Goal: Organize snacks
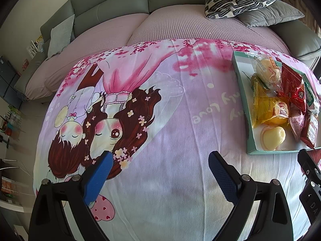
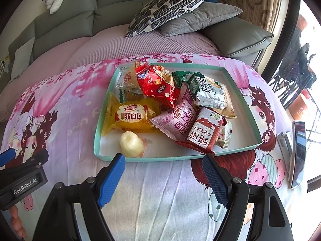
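A teal-rimmed white tray [image 2: 247, 104] on the cartoon-print cloth holds several snack packs: a yellow soft-bread pack [image 2: 130, 118], a red bag [image 2: 158, 84], a pink pack [image 2: 178, 122], a red-white pack [image 2: 204, 130], a green-white pack [image 2: 208, 92] and a cream heart-shaped jelly [image 2: 131, 143]. My right gripper [image 2: 163, 160] is open and empty, just in front of the tray's near rim. My left gripper [image 1: 160, 158] is open and empty over bare cloth, left of the tray [image 1: 239, 74]. The yellow pack [image 1: 270, 110] and jelly [image 1: 273, 138] also show in the left wrist view.
A grey sofa [image 2: 66, 24] with a pink cover stands behind the table, with a patterned pillow [image 2: 170, 6] and a grey pillow [image 2: 202, 18]. A phone on a stand [image 2: 299, 152] sits at the table's right edge. The left gripper's body [image 2: 22, 178] shows at left.
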Available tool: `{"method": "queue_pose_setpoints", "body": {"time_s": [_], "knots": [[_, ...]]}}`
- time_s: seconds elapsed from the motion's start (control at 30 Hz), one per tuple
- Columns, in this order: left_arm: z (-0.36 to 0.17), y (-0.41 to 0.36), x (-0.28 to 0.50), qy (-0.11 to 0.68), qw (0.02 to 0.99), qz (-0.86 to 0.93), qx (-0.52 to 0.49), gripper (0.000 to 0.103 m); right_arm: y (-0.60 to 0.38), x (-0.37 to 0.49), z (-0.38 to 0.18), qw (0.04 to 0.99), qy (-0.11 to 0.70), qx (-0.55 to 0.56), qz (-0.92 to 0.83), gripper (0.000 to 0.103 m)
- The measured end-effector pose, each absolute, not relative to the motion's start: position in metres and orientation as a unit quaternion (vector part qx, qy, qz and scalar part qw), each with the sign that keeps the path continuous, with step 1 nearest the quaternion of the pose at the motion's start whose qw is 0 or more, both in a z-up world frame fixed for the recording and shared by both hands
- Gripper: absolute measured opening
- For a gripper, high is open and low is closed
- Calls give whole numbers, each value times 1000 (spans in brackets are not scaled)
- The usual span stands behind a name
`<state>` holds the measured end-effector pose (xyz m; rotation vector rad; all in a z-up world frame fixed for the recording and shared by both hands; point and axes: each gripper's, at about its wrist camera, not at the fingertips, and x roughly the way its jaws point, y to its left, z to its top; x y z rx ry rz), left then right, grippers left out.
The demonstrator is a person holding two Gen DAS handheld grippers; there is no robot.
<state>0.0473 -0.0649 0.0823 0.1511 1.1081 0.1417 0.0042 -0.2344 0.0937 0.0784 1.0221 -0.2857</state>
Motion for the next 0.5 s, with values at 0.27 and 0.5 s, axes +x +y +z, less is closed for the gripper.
{"method": "queue_pose_setpoints", "body": {"time_s": [0.27, 0.5], "knots": [[80, -67, 46, 528, 843, 69, 74, 96, -235, 5, 92, 860, 491, 38, -138, 82], [81, -67, 47, 527, 844, 67, 73, 96, -235, 6, 92, 859, 491, 38, -138, 82]]}}
